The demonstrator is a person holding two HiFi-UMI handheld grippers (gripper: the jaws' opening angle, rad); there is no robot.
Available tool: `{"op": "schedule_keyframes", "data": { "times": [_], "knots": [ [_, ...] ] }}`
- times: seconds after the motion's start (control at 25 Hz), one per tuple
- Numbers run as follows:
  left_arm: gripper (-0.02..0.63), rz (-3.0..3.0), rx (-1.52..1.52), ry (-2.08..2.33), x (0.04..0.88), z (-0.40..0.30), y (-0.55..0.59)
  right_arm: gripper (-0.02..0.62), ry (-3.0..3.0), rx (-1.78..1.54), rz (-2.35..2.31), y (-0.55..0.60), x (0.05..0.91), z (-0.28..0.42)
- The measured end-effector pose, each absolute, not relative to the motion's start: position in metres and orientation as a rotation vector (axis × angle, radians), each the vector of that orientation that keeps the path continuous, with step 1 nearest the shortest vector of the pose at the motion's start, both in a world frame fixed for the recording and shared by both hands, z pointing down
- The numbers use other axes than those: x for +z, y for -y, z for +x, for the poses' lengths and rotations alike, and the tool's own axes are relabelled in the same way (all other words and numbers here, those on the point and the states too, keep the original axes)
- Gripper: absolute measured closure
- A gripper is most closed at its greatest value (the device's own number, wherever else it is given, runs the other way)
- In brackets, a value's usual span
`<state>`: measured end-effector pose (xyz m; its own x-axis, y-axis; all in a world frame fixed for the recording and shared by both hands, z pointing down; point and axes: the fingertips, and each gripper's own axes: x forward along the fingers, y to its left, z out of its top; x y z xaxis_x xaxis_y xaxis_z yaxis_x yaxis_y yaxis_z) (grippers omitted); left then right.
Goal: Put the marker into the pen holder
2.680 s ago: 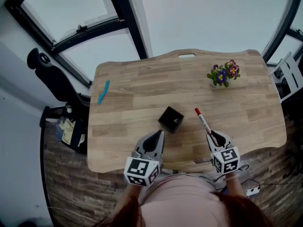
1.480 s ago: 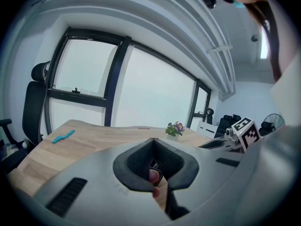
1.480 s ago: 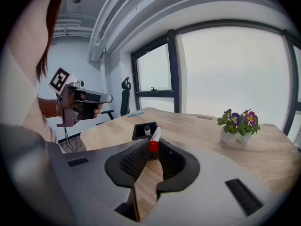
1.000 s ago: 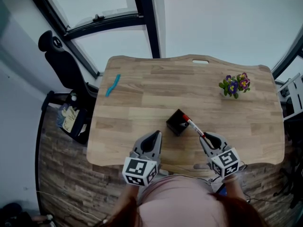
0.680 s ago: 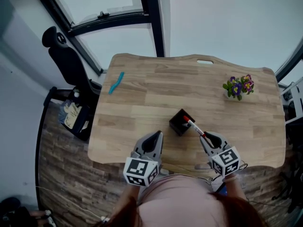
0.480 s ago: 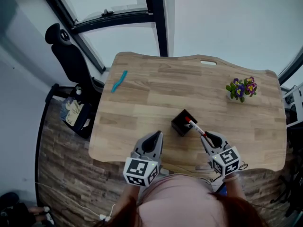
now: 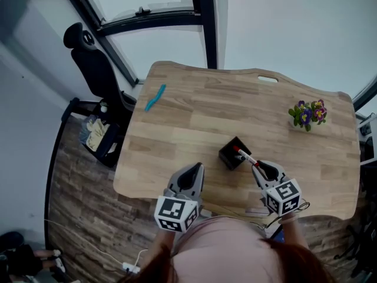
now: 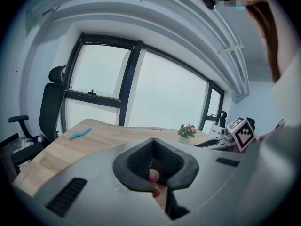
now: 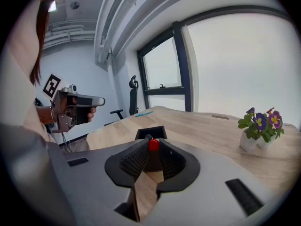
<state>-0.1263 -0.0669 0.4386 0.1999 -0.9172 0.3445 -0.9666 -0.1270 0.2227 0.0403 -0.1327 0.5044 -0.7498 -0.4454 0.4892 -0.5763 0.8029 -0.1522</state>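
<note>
The black square pen holder point(image 7: 233, 155) stands on the wooden table point(image 7: 194, 117) near its front middle. My right gripper point(image 7: 257, 165) is shut on a white marker point(image 7: 245, 157) whose red cap points forward and left, over the holder's right rim. In the right gripper view the red cap point(image 9: 153, 144) sits between the fingertips, with the holder point(image 9: 150, 132) just beyond it. My left gripper point(image 7: 197, 168) hangs shut and empty at the table's front edge, left of the holder. Its jaw tips meet in the left gripper view point(image 8: 151, 141).
A small pot of purple flowers point(image 7: 307, 114) stands at the table's far right. A teal strip point(image 7: 155, 97) lies near the far left corner. A black office chair point(image 7: 88, 58) stands left of the table, in front of large windows.
My right gripper has carried the marker left, from beside the holder until its red cap is over the holder's rim. The head view has shifted. The left gripper has stayed put.
</note>
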Motion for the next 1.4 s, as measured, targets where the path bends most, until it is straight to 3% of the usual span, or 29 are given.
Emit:
{"op": "schedule_keyframes", "data": {
  "times": [1.4],
  "knots": [
    [0.612,1.99,0.167,1.816,0.45,-0.139,0.058,0.535,2.508,0.431,0.703,0.156,0.531,0.01]
  ]
}}
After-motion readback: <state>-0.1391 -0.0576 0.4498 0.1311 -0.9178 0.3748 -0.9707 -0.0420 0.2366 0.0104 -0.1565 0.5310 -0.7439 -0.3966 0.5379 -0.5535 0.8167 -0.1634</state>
